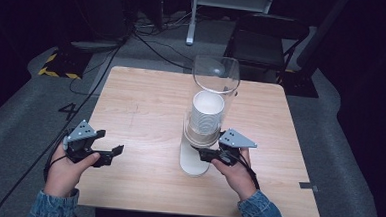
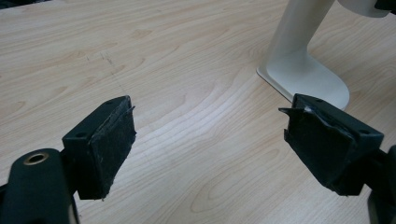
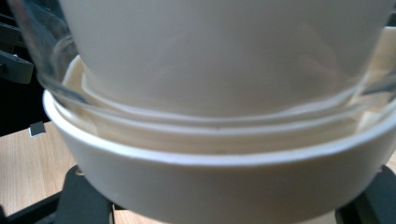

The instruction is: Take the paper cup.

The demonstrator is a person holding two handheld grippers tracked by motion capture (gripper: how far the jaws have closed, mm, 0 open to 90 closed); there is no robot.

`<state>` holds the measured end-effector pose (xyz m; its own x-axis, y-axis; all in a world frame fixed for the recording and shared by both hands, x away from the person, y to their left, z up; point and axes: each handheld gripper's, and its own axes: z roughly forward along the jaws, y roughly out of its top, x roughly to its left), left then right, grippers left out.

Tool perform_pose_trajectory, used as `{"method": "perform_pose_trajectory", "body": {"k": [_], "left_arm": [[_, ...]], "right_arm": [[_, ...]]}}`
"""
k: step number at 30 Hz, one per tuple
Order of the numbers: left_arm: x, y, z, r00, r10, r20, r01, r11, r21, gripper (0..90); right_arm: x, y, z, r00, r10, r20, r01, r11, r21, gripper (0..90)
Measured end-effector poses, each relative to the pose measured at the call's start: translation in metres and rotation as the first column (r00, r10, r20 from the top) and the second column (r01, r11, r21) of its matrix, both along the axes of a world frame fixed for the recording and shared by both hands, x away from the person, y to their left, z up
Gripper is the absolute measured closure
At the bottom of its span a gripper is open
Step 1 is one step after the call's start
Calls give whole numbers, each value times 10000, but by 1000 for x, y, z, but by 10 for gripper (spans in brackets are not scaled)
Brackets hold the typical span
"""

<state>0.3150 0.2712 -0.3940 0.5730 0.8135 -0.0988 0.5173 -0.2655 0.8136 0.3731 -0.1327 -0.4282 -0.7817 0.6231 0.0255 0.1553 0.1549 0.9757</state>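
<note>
The cup dispenser [image 1: 202,134], a clear tube holding stacked white paper cups [image 1: 207,111] on a white stand, sits right of the table's [image 1: 146,106] centre. The right gripper [image 1: 209,153] meets its white collar [image 3: 224,186] from four o'clock, jaws clamped on it. Off at eight o'clock the left gripper [image 1: 109,153] hovers, jaws wide apart with nothing between them
</note>
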Motion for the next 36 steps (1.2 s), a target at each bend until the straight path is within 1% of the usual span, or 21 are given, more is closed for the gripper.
{"method": "perform_pose_trajectory", "body": {"k": [7,10,14,16,18,23,26,31,32,33,36], "left_arm": [[1,-2,-1,10000,-63,-49,63,10000,27,159],[1,-3,-1,9999,-112,-70,112,9999,66,159],[2,-3,-2,9999,-108,-74,108,9999,60,159],[3,-3,-2,9999,-116,-85,117,9999,41,159],[3,-3,-2,9999,-114,-77,115,9999,40,159],[3,-3,-2,9999,-120,-94,121,9999,34,159],[3,-3,-3,9999,-153,-76,154,9999,75,159],[3,-4,-3,9998,-116,-130,116,9999,29,159],[3,-4,-4,9998,-107,-146,108,9999,48,159],[4,-3,-4,9998,-124,-143,125,9999,66,159],[5,-4,-5,9997,-149,-170,151,9998,87,159]], "right_arm": [[-1,0,-1,10000,-15,8,15,10000,1,328],[-1,0,-5,9998,-10,-181,7,9998,-204,330],[0,0,-9,9996,20,-279,-29,9995,-320,337],[0,1,-14,9990,-14,-451,-11,9985,-546,340],[0,1,-16,9993,5,-374,-23,9988,-483,340],[-1,1,-17,9995,-15,-323,-3,9985,-544,342],[-2,1,-17,9994,-45,-337,28,9987,-514,342],[-2,1,-16,9992,-57,-393,33,9982,-595,323],[-2,1,-15,9990,-79,-430,54,9984,-571,318],[-1,1,-14,9989,-60,-468,37,9987,-501,293],[-1,1,-13,9985,-46,-539,31,9996,-281,283]]}}
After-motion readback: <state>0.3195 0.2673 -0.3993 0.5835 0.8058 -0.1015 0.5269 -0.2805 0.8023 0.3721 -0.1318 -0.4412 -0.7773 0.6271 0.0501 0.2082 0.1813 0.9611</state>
